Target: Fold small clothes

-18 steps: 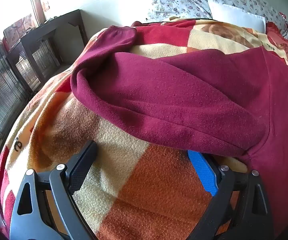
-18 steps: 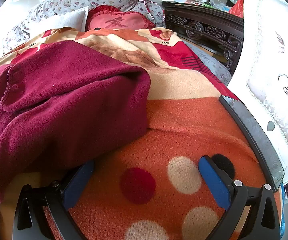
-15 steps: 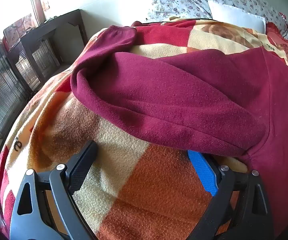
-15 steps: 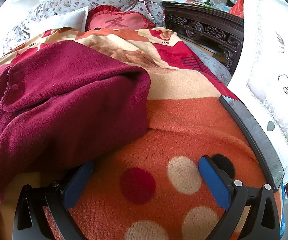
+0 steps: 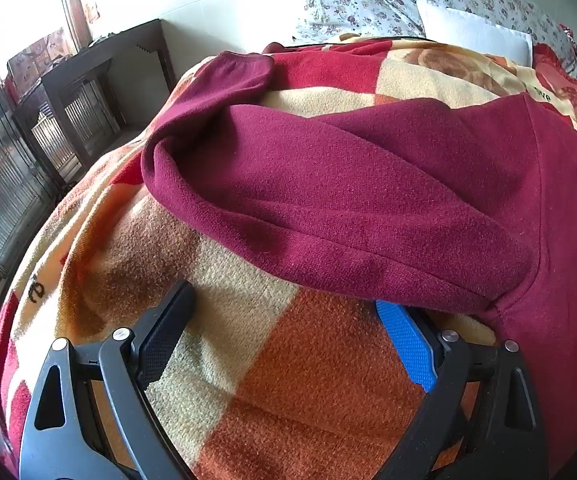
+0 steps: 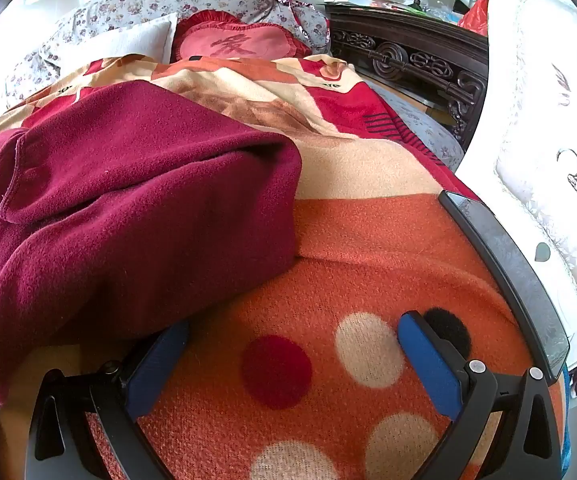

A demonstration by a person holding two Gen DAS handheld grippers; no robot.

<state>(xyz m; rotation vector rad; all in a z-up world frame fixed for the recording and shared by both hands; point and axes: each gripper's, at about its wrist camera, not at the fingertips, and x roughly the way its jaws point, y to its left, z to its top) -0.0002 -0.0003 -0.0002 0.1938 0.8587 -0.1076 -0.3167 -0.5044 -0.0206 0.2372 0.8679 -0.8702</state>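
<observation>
Spread over the bed, an orange, cream and red blanket (image 5: 296, 380) carries our maroon fleece garment (image 5: 368, 200), which lies bunched across its middle. Our left tool (image 5: 284, 328) sits low on the blanket, fingers spread wide and holding nothing, its blue pad tucked just under the garment's edge. Our right tool (image 6: 288, 354) is likewise spread over the dotted patch, its left pad under the fleece (image 6: 128, 208). Floral pillows (image 6: 148, 4) rest beyond.

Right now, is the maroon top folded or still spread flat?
Partly folded: the maroon top has one sleeve doubled across its body, and in the right view its edge lies in stacked layers.
</observation>
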